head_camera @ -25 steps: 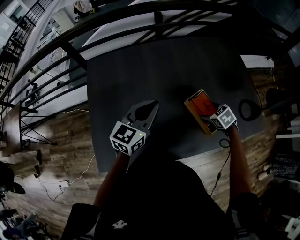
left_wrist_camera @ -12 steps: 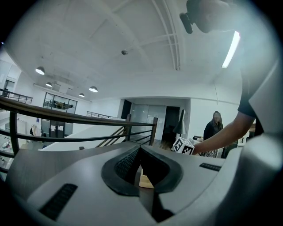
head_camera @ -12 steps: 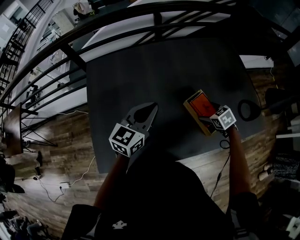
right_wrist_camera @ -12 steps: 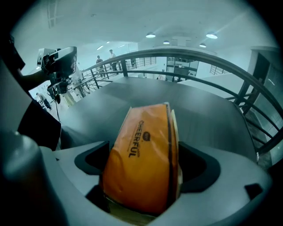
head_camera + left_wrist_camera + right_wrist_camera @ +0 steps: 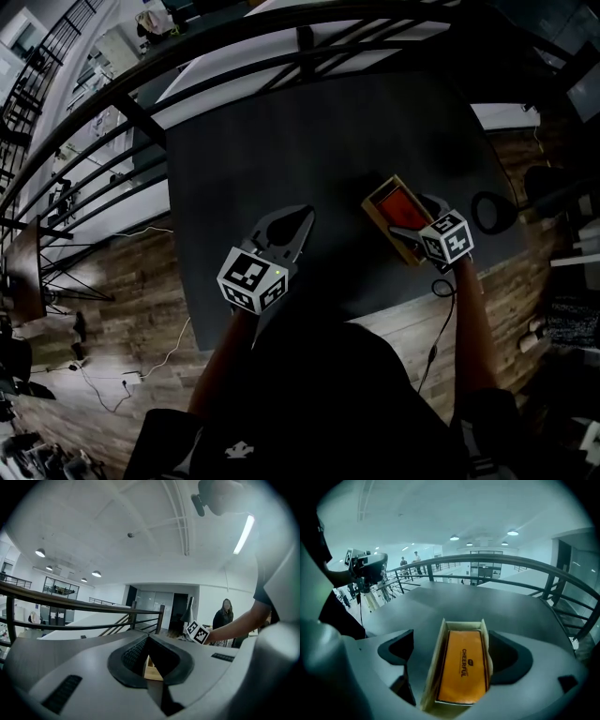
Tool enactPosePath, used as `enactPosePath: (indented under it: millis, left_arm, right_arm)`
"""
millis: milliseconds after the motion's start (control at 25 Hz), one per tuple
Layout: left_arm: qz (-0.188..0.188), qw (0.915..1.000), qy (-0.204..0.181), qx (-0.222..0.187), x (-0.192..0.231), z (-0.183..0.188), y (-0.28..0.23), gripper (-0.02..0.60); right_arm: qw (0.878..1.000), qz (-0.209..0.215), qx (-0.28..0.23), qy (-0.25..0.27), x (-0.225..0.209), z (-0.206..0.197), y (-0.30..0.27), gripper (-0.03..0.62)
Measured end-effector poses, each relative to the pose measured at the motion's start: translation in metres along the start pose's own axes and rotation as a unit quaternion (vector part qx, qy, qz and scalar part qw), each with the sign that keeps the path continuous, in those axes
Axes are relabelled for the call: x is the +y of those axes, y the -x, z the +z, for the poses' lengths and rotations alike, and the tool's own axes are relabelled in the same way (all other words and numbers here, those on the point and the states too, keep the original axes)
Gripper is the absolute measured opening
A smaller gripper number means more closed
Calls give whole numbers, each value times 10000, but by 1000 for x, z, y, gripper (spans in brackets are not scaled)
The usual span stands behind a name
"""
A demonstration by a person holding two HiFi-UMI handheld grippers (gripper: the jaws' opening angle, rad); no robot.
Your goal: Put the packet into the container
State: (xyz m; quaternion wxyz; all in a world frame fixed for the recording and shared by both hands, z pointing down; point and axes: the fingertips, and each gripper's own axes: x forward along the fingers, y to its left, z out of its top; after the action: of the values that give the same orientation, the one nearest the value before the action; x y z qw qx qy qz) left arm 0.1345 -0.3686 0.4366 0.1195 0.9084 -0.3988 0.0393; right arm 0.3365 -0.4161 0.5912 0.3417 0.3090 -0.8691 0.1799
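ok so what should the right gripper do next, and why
Probably lift the right gripper up and back, clear of the container. The orange packet already lies flat inside it. The jaws have just been opening and now stand apart on either side of the container, pressing on nothing, so there seems to be nothing left to hold.

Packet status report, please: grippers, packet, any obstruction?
Right gripper jaws just opening, astride the container, gripping nothing. Left gripper shut, empty. Packet lies flat inside container. Nothing in the way.
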Motion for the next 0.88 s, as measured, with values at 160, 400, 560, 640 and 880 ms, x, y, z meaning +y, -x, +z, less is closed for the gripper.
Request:
enactPosePath:
  millis: [160,400,560,640,880]
  left_arm:
    - [-92,10000,-10,-4,-4,1,-1,5]
    - [-209,9997,-100,-56,-9,5,-4,5]
    - [-291,9993,-241,-74,-14,9,-6,5]
    - [-329,9989,-325,-72,-18,11,-6,5]
    - [-430,9982,-387,-125,-24,16,-4,5]
  right_arm:
    - [9989,49,-460,-60,19,22,14,499]
    - [9903,-235,-1346,263,59,74,43,347]
    - [9798,-371,-1936,320,80,108,65,240]
    - [9728,-373,-2269,281,92,122,77,185]
    - [9569,-481,-2853,258,116,146,98,105]
